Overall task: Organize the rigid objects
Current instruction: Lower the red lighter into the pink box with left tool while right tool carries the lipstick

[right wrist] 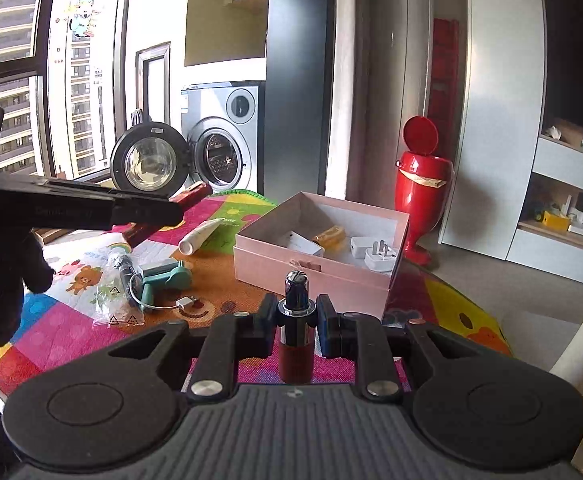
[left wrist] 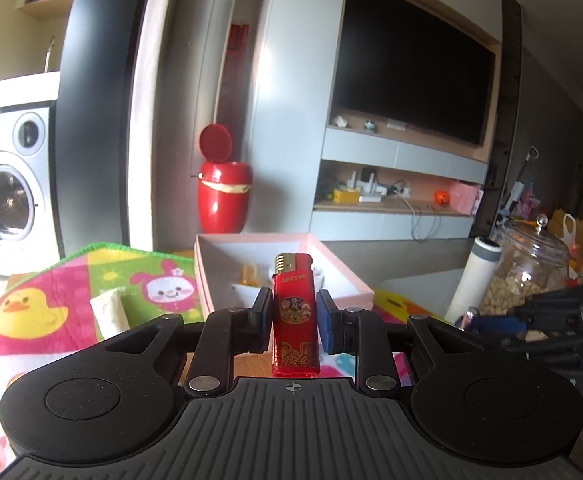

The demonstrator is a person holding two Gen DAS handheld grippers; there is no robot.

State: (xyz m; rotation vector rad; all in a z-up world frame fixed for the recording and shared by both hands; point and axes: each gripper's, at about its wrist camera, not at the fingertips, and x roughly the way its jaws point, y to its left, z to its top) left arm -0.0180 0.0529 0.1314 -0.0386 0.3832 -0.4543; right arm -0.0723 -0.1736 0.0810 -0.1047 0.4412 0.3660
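Note:
My left gripper (left wrist: pixel 293 312) is shut on a red lighter (left wrist: pixel 294 316) with a gold top, held upright in front of the open pink box (left wrist: pixel 347 272). My right gripper (right wrist: pixel 296 314) is shut on a lip gloss tube (right wrist: pixel 296 328) with a dark cap and red base, held upright just before the pink box (right wrist: pixel 315 272). The box holds white chargers (right wrist: pixel 375 254) and a small yellow item (right wrist: pixel 329 235). The left gripper with the lighter (right wrist: pixel 189 197) also shows at the left of the right wrist view, above the mat.
On the colourful play mat (right wrist: pixel 71 320) lie a white tube (right wrist: pixel 207 234), a teal gadget with cable (right wrist: pixel 163 278) and a plastic bag (right wrist: pixel 115 292). A red bin (right wrist: pixel 421 196) stands behind the box. A glass jar (left wrist: pixel 527 268) and white cylinder (left wrist: pixel 475 276) stand at right.

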